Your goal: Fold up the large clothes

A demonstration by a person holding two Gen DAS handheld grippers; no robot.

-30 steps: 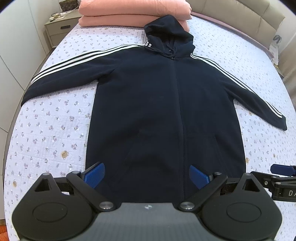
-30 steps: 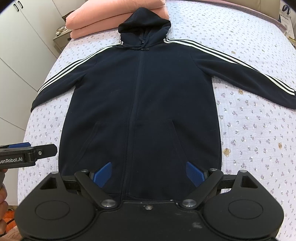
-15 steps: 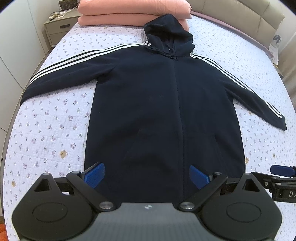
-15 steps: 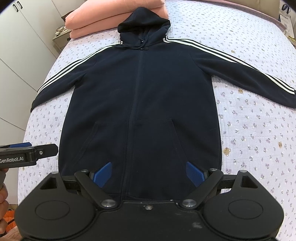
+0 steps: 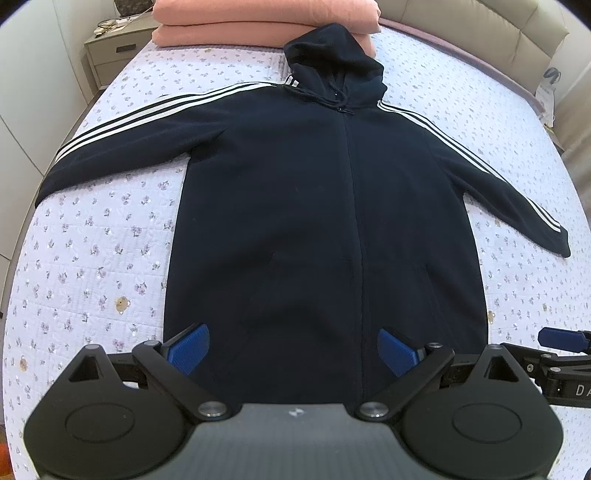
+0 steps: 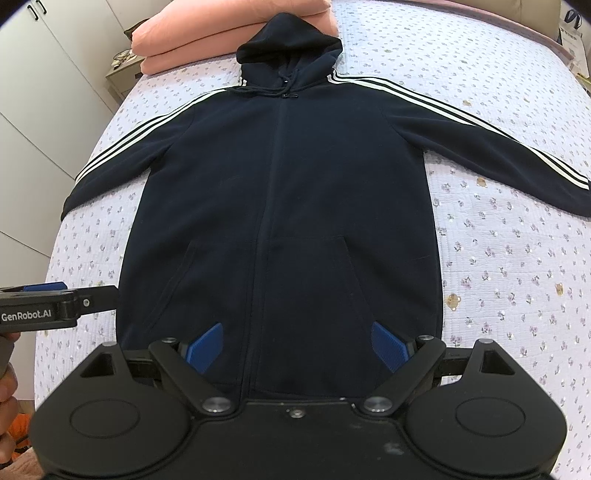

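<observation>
A dark hoodie (image 5: 325,206) lies flat on the bed (image 5: 92,258), hem nearest both wide-open grippers, left gripper (image 5: 293,349) and right gripper (image 6: 297,345).

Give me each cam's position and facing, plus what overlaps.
Left wrist: on the left tool, above the hem, facing up the navy hoodie toward the pink bedding; own open blue fingers, right tool at right edge.
Right wrist: on the right tool, same heading, set further right; own open fingers, left tool and a hand at left edge.
Shared: hoodie, floral bedspread, pink bedding, nightstand.
</observation>
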